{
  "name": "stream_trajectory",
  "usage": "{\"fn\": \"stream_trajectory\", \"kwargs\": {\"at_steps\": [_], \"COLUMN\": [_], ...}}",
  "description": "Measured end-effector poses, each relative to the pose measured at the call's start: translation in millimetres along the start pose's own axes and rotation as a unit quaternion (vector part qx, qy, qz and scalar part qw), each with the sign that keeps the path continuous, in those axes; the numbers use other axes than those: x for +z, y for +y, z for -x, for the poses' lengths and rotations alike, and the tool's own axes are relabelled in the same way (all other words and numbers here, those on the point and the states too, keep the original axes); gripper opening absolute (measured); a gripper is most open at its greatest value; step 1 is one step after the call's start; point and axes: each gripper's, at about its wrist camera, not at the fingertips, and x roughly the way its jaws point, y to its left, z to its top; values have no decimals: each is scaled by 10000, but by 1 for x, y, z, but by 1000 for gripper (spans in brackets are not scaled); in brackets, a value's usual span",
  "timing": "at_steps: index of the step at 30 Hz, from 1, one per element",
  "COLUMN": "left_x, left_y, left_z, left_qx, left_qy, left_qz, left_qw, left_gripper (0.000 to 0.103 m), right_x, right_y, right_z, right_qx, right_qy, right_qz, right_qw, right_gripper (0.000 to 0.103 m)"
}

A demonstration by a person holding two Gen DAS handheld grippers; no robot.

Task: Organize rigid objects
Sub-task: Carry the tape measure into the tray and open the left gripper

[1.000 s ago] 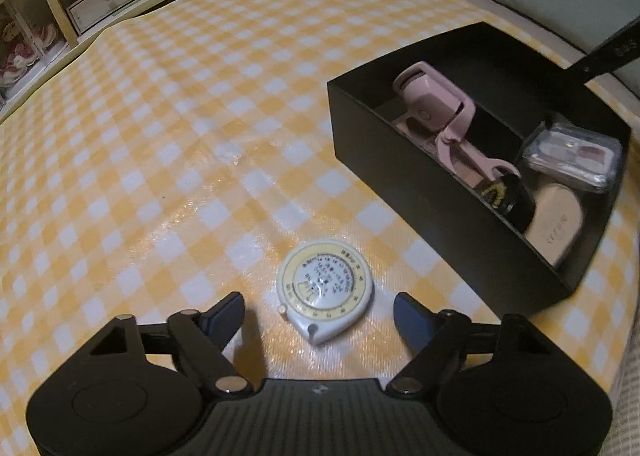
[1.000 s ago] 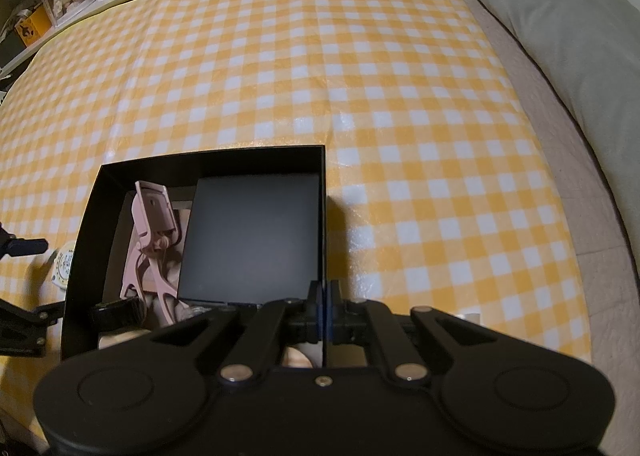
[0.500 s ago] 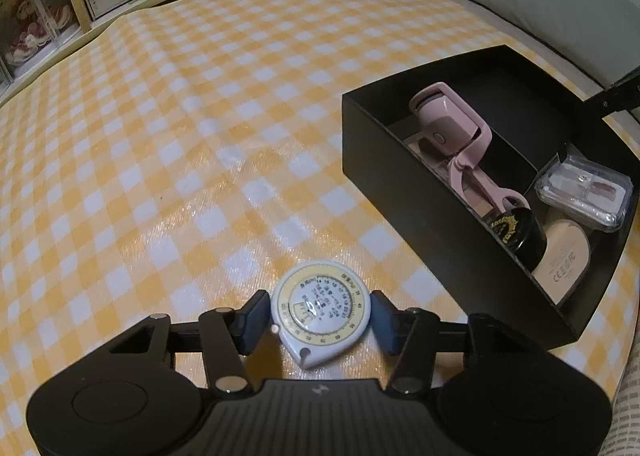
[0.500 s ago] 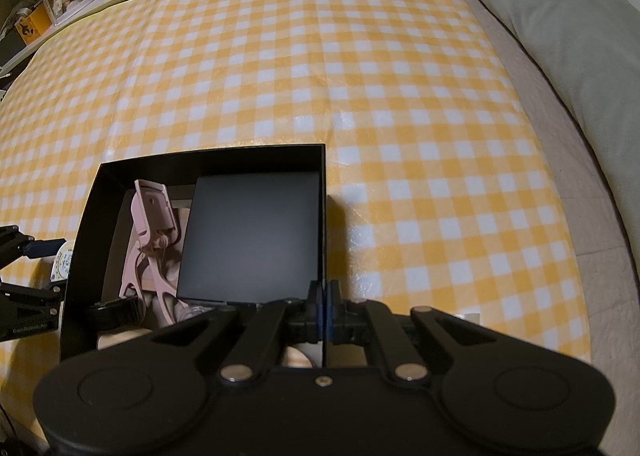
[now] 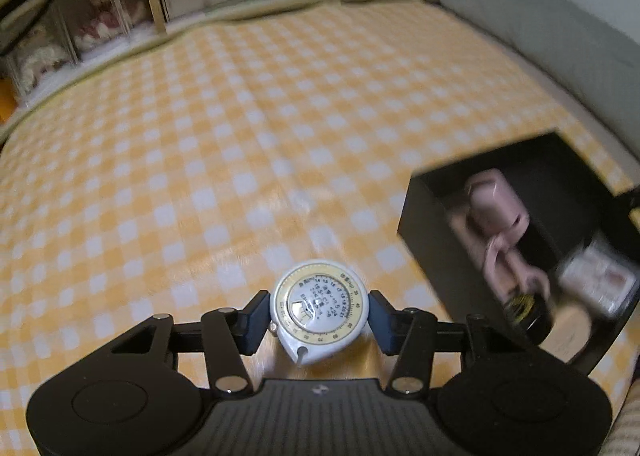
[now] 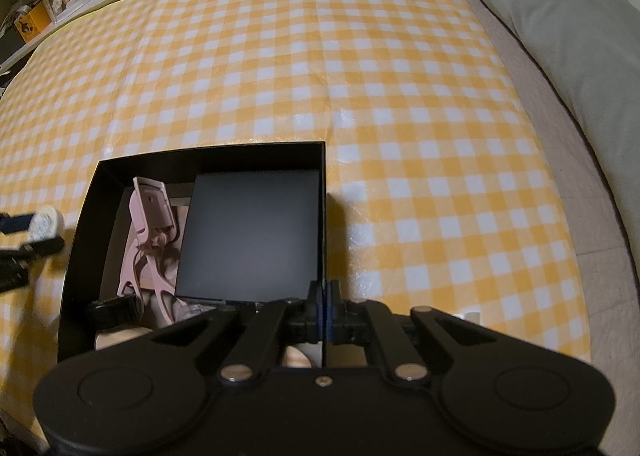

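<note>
With a curler and jars already in the box (image 6: 208, 153), whose wall the right gripper (image 6: 323, 306) pinches, the left gripper (image 5: 318, 310) clamps the tape measure (image 5: 318, 306) beside the box, not yet inside.

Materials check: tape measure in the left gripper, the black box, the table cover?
Tape measure: looks like glossy white hard plastic, with a printed dial under a glare spot. Black box: probably matte cardboard or thin board, judging by its thin straight walls and lack of shine. Table cover: likely coated vinyl or oilcloth, since the yellow checks show soft sheen and creases.
</note>
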Motion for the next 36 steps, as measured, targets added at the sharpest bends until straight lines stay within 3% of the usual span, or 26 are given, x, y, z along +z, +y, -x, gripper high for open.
{"fn": "stream_trajectory", "kwargs": {"at_steps": [9,18,33,36], "left_x": [15,7,7,8], "left_y": [-51,-111,-116,-114], "left_z": [38,38,14,14], "left_qx": [-499,-957,-946,-958], "left_qy": [-470,-124,-23,-35], "left_qz": [-282,-471,-255,-127], "left_qw": [9972,9942,9952,9953], "left_gripper": [53,53,53,60], "right_x": [0,0,0,0], "right_y": [1,3,2,3], "right_z": [0,0,-1,-1], "right_qx": [-6,-24,-41,-46], "right_qy": [0,0,0,-1], "right_qz": [5,17,29,34], "right_qw": [10000,10000,10000,10000], "right_gripper": [2,2,2,2]}}
